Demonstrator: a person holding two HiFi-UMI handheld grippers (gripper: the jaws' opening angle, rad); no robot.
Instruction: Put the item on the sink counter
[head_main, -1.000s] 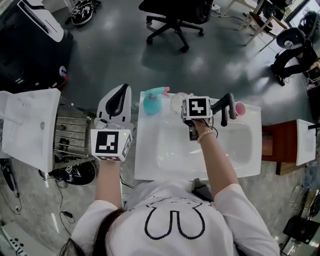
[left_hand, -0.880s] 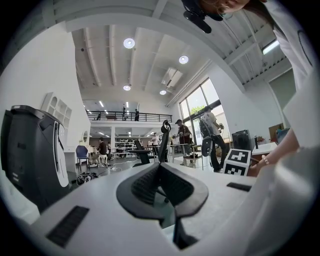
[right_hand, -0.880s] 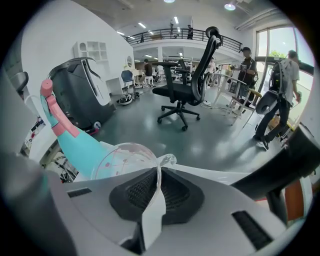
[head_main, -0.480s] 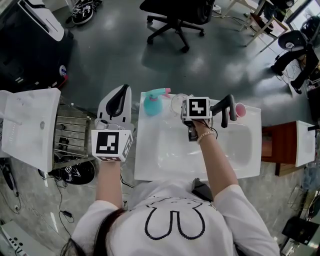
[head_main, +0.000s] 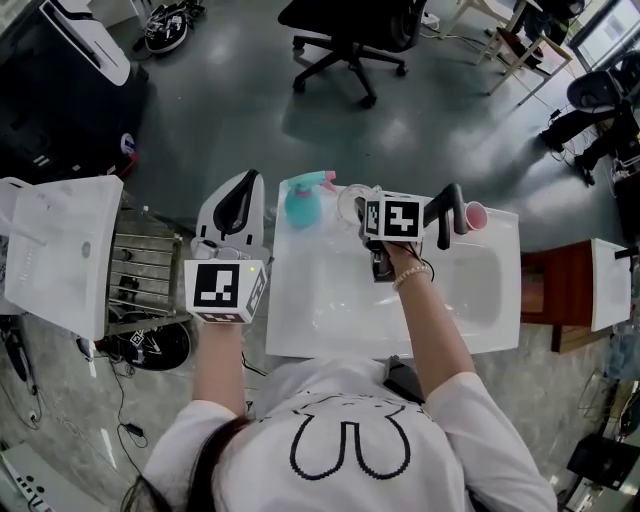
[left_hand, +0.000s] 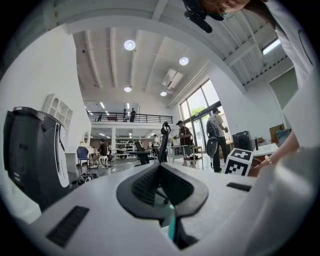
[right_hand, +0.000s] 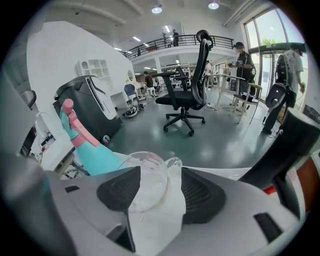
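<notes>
A clear glass cup (right_hand: 146, 181) stands on the back ledge of the white sink (head_main: 300, 335), next to a teal spray bottle (right_hand: 95, 152). My right gripper (right_hand: 161, 191) reaches over the basin. Its jaws are opening with the glass between them, and a gap shows beside the right pad (right_hand: 202, 195). From the head view the glass (head_main: 350, 203) shows just beyond the right gripper's marker cube (head_main: 392, 217). My left gripper (head_main: 243, 185) hovers left of the sink with its jaws together and nothing held.
A black faucet (head_main: 452, 212) and a pink cup (head_main: 478, 215) stand on the ledge right of the glass. The teal spray bottle (head_main: 303, 203) is at the back left corner. A wire rack (head_main: 145, 270) and a white box (head_main: 55, 250) are at the left. An office chair (head_main: 345, 30) stands behind.
The right gripper's marker cube has tilted slightly over the sink's back ledge. The left gripper has stayed where it was.
</notes>
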